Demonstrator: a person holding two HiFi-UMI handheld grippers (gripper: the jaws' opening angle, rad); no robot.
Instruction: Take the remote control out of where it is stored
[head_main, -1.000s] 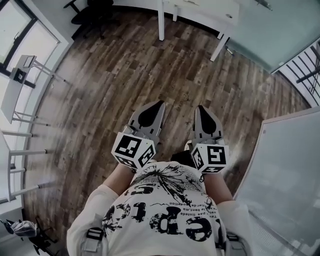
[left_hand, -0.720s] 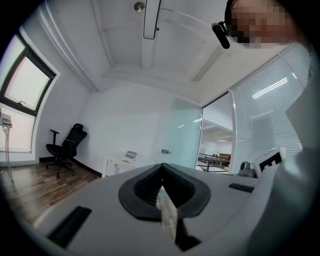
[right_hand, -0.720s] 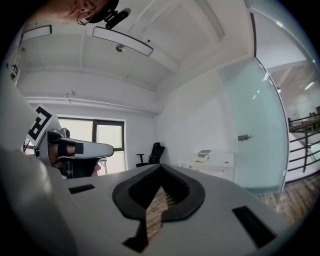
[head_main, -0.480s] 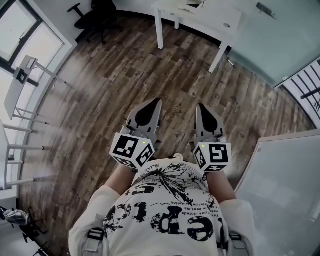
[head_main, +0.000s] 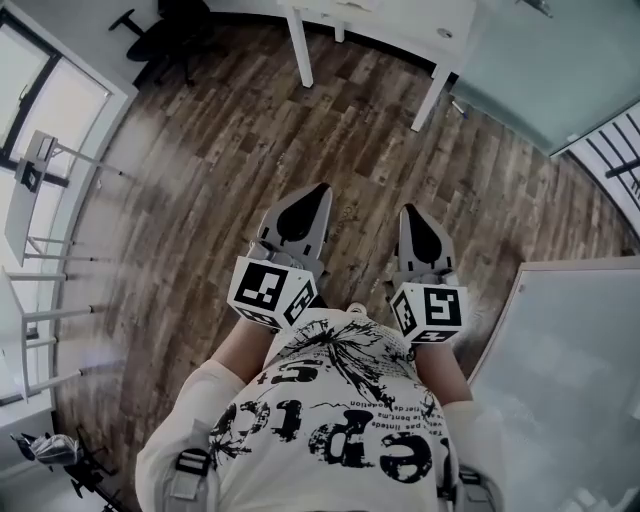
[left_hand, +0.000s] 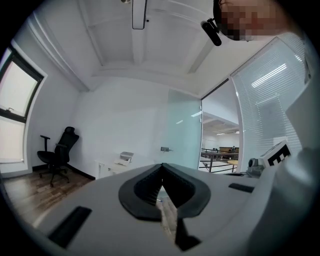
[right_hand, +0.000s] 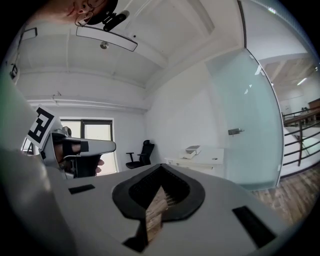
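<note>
No remote control shows in any view. In the head view my left gripper (head_main: 316, 190) and right gripper (head_main: 411, 211) are held side by side in front of the person's chest, pointing forward over the wooden floor. Both are shut with nothing between their jaws. The left gripper view shows the left gripper (left_hand: 161, 165) with its dark pads meeting at the tip. The right gripper (right_hand: 161, 165) looks the same in its own view, where the left gripper's marker cube (right_hand: 41, 124) also shows at the left.
A white desk (head_main: 400, 22) stands ahead against a frosted glass wall (head_main: 540, 70), with a small box-shaped object (left_hand: 126, 156) on it. A black office chair (head_main: 165, 28) stands at the far left by the windows. A large white panel (head_main: 570, 370) is at my right.
The head view has swung a little. Both grippers stay shut and side by side at the chest.
</note>
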